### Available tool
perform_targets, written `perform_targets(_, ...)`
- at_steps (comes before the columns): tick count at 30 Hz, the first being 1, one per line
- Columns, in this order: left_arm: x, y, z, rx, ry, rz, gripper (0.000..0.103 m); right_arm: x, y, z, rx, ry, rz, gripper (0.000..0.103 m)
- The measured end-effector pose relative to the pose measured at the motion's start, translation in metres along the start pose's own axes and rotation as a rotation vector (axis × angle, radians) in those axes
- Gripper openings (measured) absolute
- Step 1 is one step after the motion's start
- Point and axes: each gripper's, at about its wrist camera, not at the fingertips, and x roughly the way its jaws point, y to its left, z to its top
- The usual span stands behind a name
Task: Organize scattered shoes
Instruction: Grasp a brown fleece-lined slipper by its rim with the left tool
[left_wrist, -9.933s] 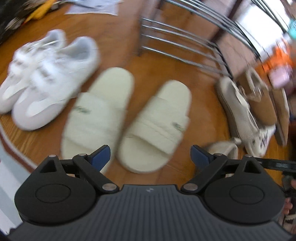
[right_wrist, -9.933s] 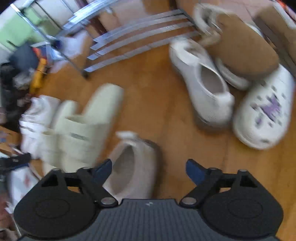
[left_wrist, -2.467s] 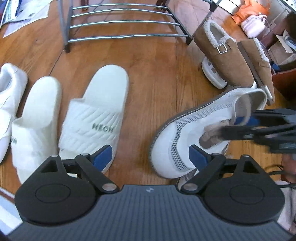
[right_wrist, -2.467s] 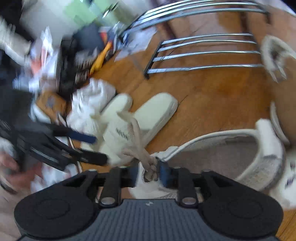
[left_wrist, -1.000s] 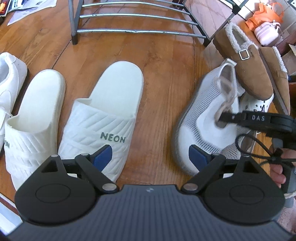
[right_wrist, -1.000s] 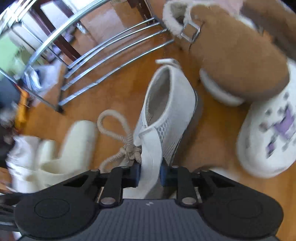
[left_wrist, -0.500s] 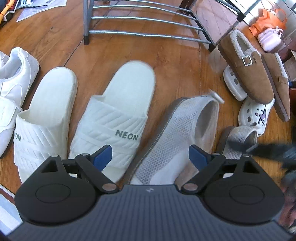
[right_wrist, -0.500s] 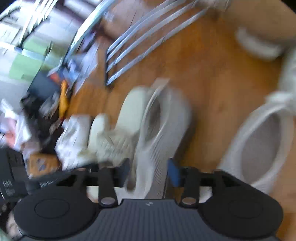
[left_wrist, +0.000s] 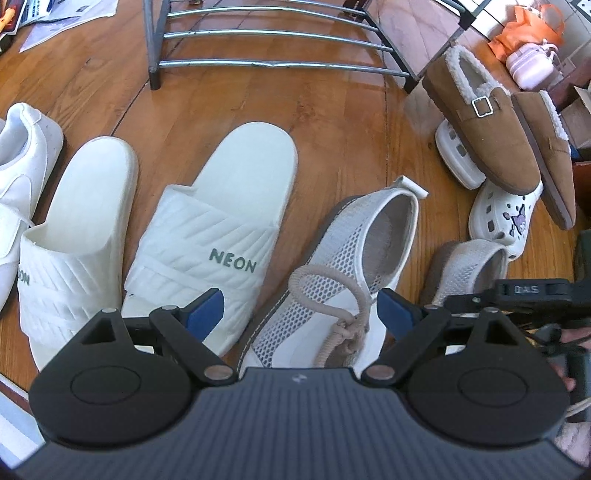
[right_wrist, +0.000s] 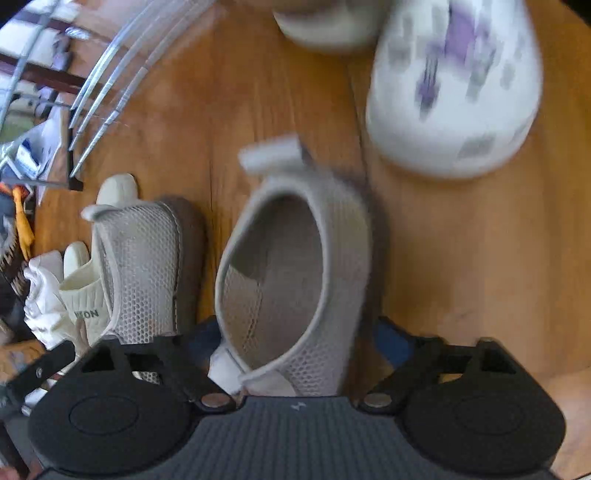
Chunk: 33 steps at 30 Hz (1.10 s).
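While my left claw (left_wrist: 297, 308) hangs open, my right claw (right_wrist: 295, 334), just parted, straddles the second mesh sneaker (right_wrist: 291, 280), which I judge needs gripping next.

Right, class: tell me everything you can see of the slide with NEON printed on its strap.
The NEON slide is off-white, foam-like, one moulded piece: a smooth footbed, a wide ribbed strap with dark green lettering. It lies flat, sole down, on the wooden floor, between its twin and a white mesh sneaker, whose sole edge appears to touch it.
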Motion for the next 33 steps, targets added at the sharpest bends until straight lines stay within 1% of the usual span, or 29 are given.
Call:
perform_targets(1, 0.001, -0.002, 0.000, 0.004, 0.003, -0.002, 0.090, 0.000, 0.005, -0.003, -0.037, -0.018, 0.018, 0.066)
perform_targets(2, 0.002, -0.003, 0.000, 0.008, 0.006, -0.002, 0.090, -0.003, 0.010, -0.005, -0.057, -0.033, 0.084, 0.050)
perform_targets(3, 0.003, -0.005, 0.000, 0.012, 0.009, -0.001, 0.090, -0.004, 0.012, -0.005, -0.036, -0.028, 0.158, 0.049)
perform_targets(4, 0.004, -0.007, 0.001, 0.018, 0.011, 0.001, 0.090, -0.007, 0.013, -0.005, -0.014, -0.032, 0.239, 0.045)
perform_targets(5, 0.003, -0.010, 0.002, 0.022, 0.011, 0.000, 0.090, -0.010, 0.016, -0.005, 0.006, -0.041, 0.323, 0.045)
perform_targets(6, 0.002, -0.012, 0.003, 0.025, 0.010, 0.000, 0.090, -0.013, 0.018, -0.004, 0.026, -0.049, 0.406, 0.051)
perform_targets(7, -0.001, -0.017, 0.006, 0.033, 0.005, -0.002, 0.090, -0.023, 0.023, -0.006, 0.005, -0.087, 0.418, 0.050)
perform_targets(9, -0.006, -0.031, 0.014, 0.066, -0.012, -0.011, 0.090, -0.037, 0.025, -0.010, -0.017, -0.160, 0.397, 0.053)
perform_targets(10, -0.008, -0.040, 0.020, 0.087, -0.023, -0.012, 0.090, -0.050, 0.023, -0.014, -0.019, -0.219, 0.389, 0.054)
perform_targets(11, -0.008, -0.052, 0.027, 0.110, -0.039, -0.014, 0.090, -0.068, 0.016, -0.020, -0.002, -0.311, 0.405, 0.056)
perform_targets(12, -0.007, -0.064, 0.037, 0.128, -0.055, -0.015, 0.090, -0.078, 0.010, -0.022, 0.016, -0.368, 0.419, 0.066)
perform_targets(13, -0.006, -0.076, 0.047, 0.145, -0.071, -0.016, 0.090, -0.092, 0.004, -0.026, 0.041, -0.443, 0.429, 0.072)
perform_targets(14, -0.001, -0.087, 0.061, 0.144, -0.086, -0.034, 0.090, -0.106, -0.002, -0.031, 0.063, -0.536, 0.425, 0.077)
perform_targets(15, 0.004, -0.098, 0.075, 0.138, -0.100, -0.056, 0.091, -0.120, -0.008, -0.035, 0.084, -0.630, 0.417, 0.077)
perform_targets(16, 0.009, -0.108, 0.090, 0.133, -0.113, -0.078, 0.092, -0.140, -0.013, -0.046, 0.088, -0.763, 0.385, 0.077)
perform_targets(17, 0.015, -0.115, 0.102, 0.122, -0.125, -0.086, 0.092, -0.149, -0.020, -0.052, 0.090, -0.825, 0.367, 0.077)
perform_targets(18, 0.021, -0.121, 0.113, 0.110, -0.137, -0.092, 0.092, -0.159, -0.028, -0.060, 0.095, -0.894, 0.341, 0.079)
perform_targets(20, 0.033, -0.134, 0.136, 0.085, -0.160, -0.104, 0.092, -0.168, -0.034, -0.069, 0.108, -0.955, 0.312, 0.083)
perform_targets(21, 0.041, -0.142, 0.150, 0.088, -0.187, -0.086, 0.092, -0.172, -0.036, -0.075, 0.119, -0.989, 0.299, 0.084)
perform_targets(23, 0.056, -0.159, 0.175, 0.116, -0.275, -0.046, 0.092, -0.170, -0.037, -0.079, 0.137, -1.014, 0.297, 0.084)
perform_targets(25, 0.068, -0.167, 0.188, 0.121, -0.315, -0.017, 0.092, -0.162, -0.035, -0.079, 0.164, -1.006, 0.308, 0.084)
perform_targets(26, 0.078, -0.173, 0.196, 0.122, -0.334, 0.004, 0.092, -0.161, -0.043, -0.074, 0.169, -0.999, 0.312, 0.084)
perform_targets(27, 0.084, -0.174, 0.201, 0.119, -0.332, 0.009, 0.092, -0.156, -0.044, -0.072, 0.171, -0.992, 0.315, 0.084)
perform_targets(29, 0.108, -0.173, 0.213, 0.088, -0.281, 0.011, 0.092, -0.154, -0.052, -0.069, 0.175, -0.985, 0.312, 0.084)
perform_targets(30, 0.115, -0.172, 0.216, 0.076, -0.270, 0.008, 0.092, -0.151, -0.057, -0.060, 0.176, -0.980, 0.309, 0.084)
perform_targets(32, 0.127, -0.168, 0.219, 0.047, -0.262, -0.009, 0.092, -0.146, -0.069, -0.050, 0.193, -0.961, 0.313, 0.084)
perform_targets(33, 0.133, -0.166, 0.220, 0.017, -0.263, -0.026, 0.092, -0.144, -0.070, -0.049, 0.201, -0.954, 0.324, 0.084)
